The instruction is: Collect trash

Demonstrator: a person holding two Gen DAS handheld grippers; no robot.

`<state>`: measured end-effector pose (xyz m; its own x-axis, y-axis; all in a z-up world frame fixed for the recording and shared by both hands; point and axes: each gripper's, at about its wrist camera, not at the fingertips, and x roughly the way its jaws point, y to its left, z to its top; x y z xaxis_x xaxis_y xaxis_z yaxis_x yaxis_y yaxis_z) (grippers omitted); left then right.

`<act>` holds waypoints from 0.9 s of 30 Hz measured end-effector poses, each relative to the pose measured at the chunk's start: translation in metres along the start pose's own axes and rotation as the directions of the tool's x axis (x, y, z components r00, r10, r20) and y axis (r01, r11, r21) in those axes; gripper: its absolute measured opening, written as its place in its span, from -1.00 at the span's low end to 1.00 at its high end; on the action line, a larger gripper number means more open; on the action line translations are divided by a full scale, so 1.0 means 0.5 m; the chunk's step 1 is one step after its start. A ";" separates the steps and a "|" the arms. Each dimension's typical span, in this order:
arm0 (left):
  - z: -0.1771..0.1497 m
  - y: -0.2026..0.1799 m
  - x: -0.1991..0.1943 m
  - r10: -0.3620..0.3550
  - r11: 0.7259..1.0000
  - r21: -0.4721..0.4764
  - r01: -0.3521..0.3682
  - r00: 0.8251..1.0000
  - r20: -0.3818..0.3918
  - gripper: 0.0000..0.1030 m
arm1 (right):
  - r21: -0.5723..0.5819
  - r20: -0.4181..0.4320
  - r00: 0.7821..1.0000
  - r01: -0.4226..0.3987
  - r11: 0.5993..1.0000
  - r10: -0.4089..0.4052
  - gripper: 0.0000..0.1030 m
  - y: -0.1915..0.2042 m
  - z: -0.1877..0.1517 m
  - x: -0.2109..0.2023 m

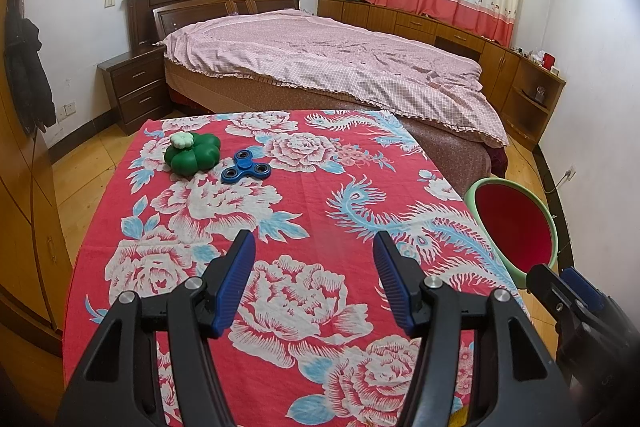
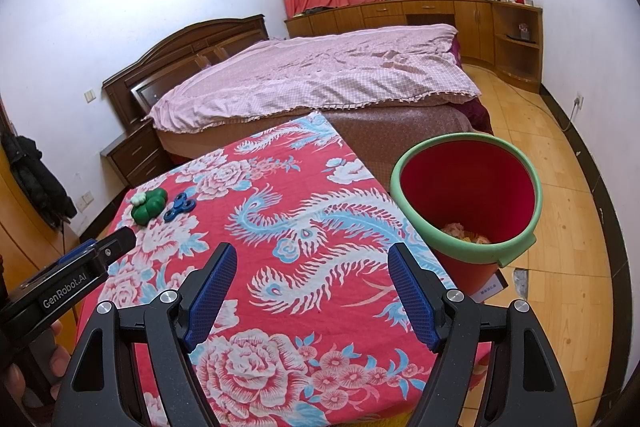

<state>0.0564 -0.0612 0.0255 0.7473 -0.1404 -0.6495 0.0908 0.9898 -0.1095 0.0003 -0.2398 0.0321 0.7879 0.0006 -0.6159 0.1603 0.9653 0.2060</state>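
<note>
Looking into the red bin [image 2: 468, 187] with the green rim, at about 2 o'clock from the right gripper [image 2: 312, 291], we see pale, crumpled scraps [image 2: 464, 231] lying at its bottom; what they are exactly we cannot tell. The bin stands on the floor just beside the table's right edge. On the flowered tablecloth [image 1: 304, 195] we find no loose wrappers or paper. Only 2 things lie there, at about 10 o'clock from the left gripper [image 1: 314, 279]: a green clover-shaped piece [image 1: 192, 153] and a blue fidget spinner [image 1: 246, 167] just beside it, and we cannot say whether either counts as trash.

Both grippers hover low over the near half of the table with their blue pads spread wide and nothing between them.

We judge that this fits 2 stages alike: trash already dropped in the bin and the cloth cleared, or the 2 small things yet to be sorted. If either is to be lifted, we would do well to come down squarely with the pads on opposite sides. The spinner is flat and thin, so we would press lightly into the cloth to get under its edge without bunching the fabric.
</note>
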 end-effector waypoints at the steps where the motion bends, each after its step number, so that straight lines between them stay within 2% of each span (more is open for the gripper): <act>1: 0.000 0.000 0.000 -0.001 1.000 0.000 0.001 1.000 0.000 0.18 | 0.000 0.000 1.000 0.000 1.000 0.000 0.53 0.000 0.000 0.000; 27: -0.001 0.000 0.000 0.000 1.000 0.000 0.000 1.000 0.000 0.18 | 0.001 -0.002 1.000 -0.001 1.000 0.001 0.53 0.006 -0.004 -0.002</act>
<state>0.0562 -0.0614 0.0251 0.7475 -0.1404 -0.6493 0.0908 0.9898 -0.1096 -0.0012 -0.2364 0.0320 0.7871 0.0024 -0.6168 0.1600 0.9650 0.2079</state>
